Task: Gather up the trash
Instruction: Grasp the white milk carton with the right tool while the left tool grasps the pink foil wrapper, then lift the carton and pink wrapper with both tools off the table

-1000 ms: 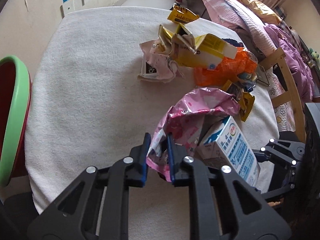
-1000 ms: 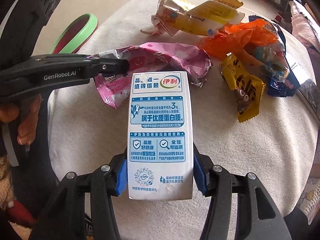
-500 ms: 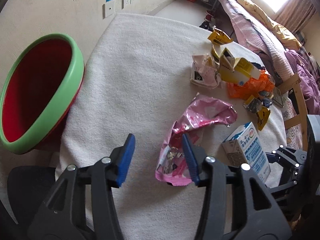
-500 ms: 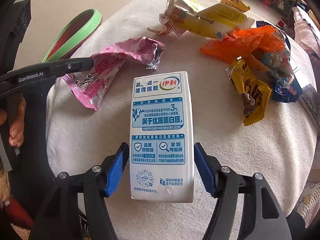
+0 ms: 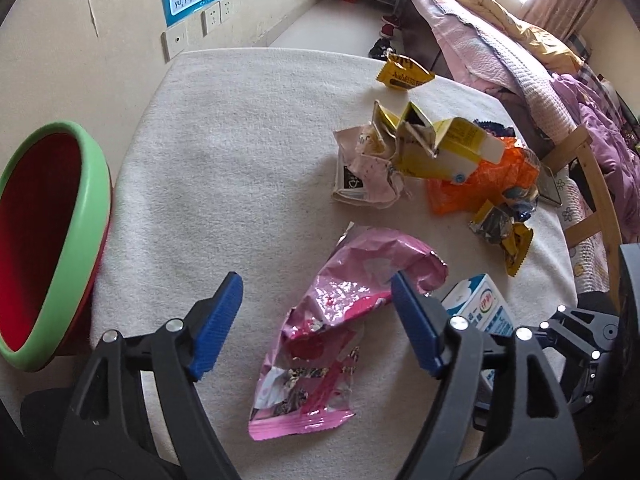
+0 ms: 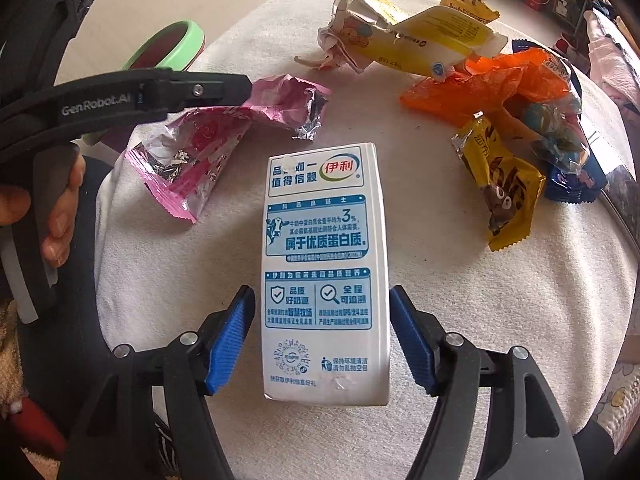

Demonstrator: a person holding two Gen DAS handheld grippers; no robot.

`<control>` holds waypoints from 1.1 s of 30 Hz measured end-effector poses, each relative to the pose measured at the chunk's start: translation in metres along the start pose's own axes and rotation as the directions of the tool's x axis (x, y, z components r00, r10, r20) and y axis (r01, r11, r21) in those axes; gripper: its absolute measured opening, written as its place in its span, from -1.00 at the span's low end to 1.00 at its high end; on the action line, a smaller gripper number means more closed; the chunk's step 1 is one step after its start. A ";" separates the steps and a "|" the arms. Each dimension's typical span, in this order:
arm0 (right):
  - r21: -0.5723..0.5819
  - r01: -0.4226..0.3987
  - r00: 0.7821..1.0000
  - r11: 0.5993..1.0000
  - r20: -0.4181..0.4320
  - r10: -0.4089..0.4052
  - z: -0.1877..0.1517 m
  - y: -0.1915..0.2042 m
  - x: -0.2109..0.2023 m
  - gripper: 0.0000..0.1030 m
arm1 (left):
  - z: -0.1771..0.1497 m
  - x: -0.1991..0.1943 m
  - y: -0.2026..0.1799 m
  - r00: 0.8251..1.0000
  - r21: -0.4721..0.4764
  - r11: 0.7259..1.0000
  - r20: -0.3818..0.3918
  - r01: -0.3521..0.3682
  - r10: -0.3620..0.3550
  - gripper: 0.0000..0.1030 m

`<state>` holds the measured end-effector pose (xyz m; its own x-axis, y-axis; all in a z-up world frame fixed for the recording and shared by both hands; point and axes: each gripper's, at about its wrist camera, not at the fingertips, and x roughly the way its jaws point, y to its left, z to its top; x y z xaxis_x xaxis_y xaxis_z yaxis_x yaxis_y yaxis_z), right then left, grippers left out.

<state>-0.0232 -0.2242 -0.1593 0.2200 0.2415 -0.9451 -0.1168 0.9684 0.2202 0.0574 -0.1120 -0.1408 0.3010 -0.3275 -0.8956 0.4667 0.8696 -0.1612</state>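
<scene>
Left wrist view. Your left gripper [image 5: 316, 320] — jaws wide apart, just been opening, pads clear of the pink wrapper [image 5: 328, 328] that lies flat on the white cloth [image 5: 224, 168] between them. Bin [image 5: 92, 216], green rim and red inside, at 9 o'clock off the cloth edge. Heap of trash at 1 o'clock: yellow carton [image 5: 444, 148], orange bag [image 5: 480, 184], yellow packet [image 5: 508, 236]. Milk carton [image 5: 480, 304] at 3 o'clock, just beside the right finger.

Right wrist view. Your right gripper [image 6: 322, 336] — jaws apart, just been opening; the milk carton [image 6: 324, 264] lies flat between the pads, with a small gap on each side. Pink wrapper [image 6: 208, 136] at 10 o'clock under the left gripper [image 6: 160, 92]; your hand [image 6: 52, 216] at 9 o'clock. Orange bag [image 6: 480, 88] at 1 o'clock.
</scene>
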 end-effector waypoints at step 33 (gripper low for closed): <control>0.024 -0.023 0.998 0.999 0.065 0.022 0.014 0.009 -0.010 0.10 | -0.028 -0.036 0.040 1.000 -0.153 0.988 0.015 -0.025 0.027 -0.26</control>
<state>-0.0132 -0.2174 -0.1446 0.2798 0.2660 -0.9224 -0.0989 0.9637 0.2479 0.0420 -0.0556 -0.1268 0.3263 -0.3094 -0.8932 0.3265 0.9237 -0.2006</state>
